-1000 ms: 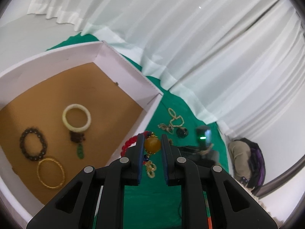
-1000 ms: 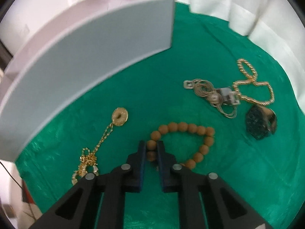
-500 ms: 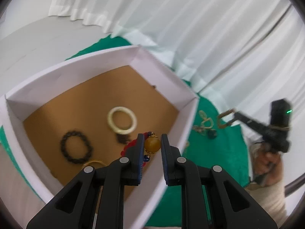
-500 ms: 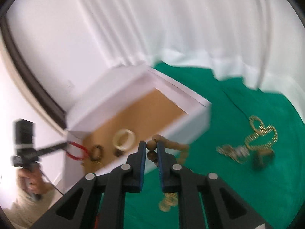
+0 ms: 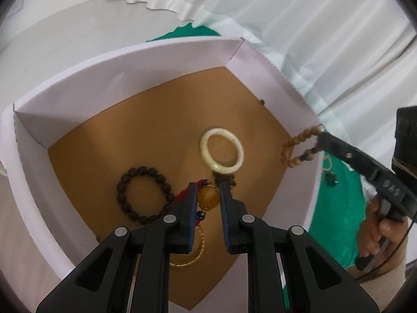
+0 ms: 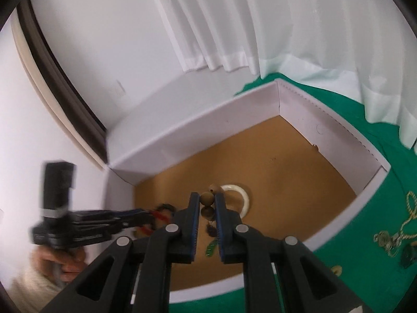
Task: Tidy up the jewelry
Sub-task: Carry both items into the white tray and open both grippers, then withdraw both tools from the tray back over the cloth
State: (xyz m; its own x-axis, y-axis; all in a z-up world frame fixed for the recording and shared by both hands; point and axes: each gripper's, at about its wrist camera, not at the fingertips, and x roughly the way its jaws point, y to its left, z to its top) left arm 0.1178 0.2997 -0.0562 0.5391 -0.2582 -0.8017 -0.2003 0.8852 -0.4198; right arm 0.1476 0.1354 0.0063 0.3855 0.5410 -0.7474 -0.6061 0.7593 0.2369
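Note:
My left gripper [image 5: 207, 191] is shut on the amber bead [image 5: 208, 199] of a red cord bracelet [image 5: 182, 195], held above the brown floor of the white box [image 5: 109, 83]. My right gripper [image 6: 207, 200] is shut on a brown wooden bead bracelet [image 6: 207, 199], also over the box [image 6: 192, 133]. That bracelet [image 5: 297, 143] hangs at the box's right wall in the left wrist view. Inside lie a cream bangle [image 5: 222, 150], a dark bead bracelet [image 5: 144, 195] and a gold bangle [image 5: 194, 257], partly hidden by my fingers.
A green cloth [image 6: 391, 172] lies under the box, with gold chains [image 6: 406, 216] and a dark green pendant [image 6: 408, 259] on it to the right. White curtains [image 6: 325, 39] hang behind. A person's hands [image 5: 378, 232] hold the grippers' handles.
Both grippers moved from the green cloth to over the box. The right one lifted the wooden bead bracelet off the cloth; the left one sank lower toward the box floor with the red bracelet.

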